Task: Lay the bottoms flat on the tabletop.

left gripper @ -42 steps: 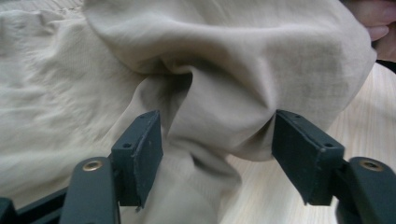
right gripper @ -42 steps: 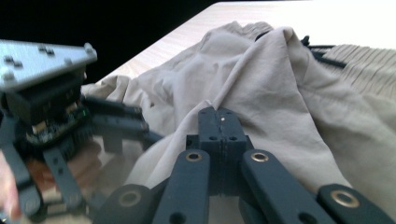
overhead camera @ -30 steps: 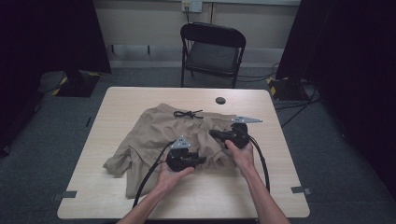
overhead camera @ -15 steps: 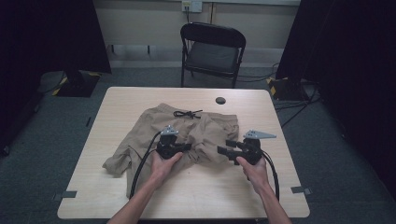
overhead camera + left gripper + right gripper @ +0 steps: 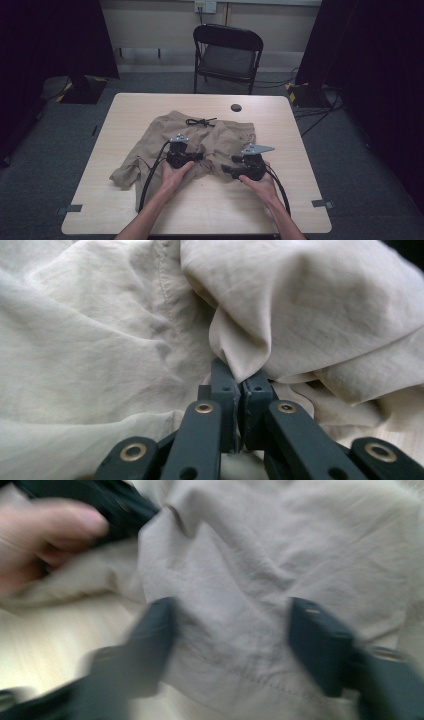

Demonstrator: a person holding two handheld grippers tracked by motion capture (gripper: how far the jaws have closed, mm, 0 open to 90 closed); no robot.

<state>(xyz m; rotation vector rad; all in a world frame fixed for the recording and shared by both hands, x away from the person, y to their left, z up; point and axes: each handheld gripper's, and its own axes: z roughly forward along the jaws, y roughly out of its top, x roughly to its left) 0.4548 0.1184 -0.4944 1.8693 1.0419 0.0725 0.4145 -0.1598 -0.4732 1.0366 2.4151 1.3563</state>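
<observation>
Moved since earlier: both grippers have been carried apart along the near hem of the shorts; a second ago they were seen close together over the cloth's right half, and the right one has been brought down to the near right corner.
Right gripper [image 5: 226, 168]: held at the near right edge of the shorts, jaws pointed left toward the other hand. Its jaws have just been closing; in the right gripper view they are seen apart, blurred, with the hem of the shorts lying between them and not pressed by the pads.
Left gripper [image 5: 239, 377]: held just left of the shorts' near middle, jaws pointed right. Its jaws are seen closed, with a fold of the cloth pinched between the tips in the left gripper view.
Left hand [image 5: 42, 542]: seen in the right gripper view at the upper left, beside the shorts' cloth.
Shorts [image 5: 165, 137]: tan, crumpled, spread across the middle of the table, one leg trailed toward the near left.
Drawstring [image 5: 200, 121]: black, laid on the far edge of the shorts at the waistband.
Table [image 5: 280, 200]: pale wood, bearing the shorts.
Black disc [image 5: 236, 107]: set on the table beyond the shorts, toward the far right.
Chair [image 5: 227, 50]: black, folding, stood beyond the table's far edge, well apart from the shorts.
</observation>
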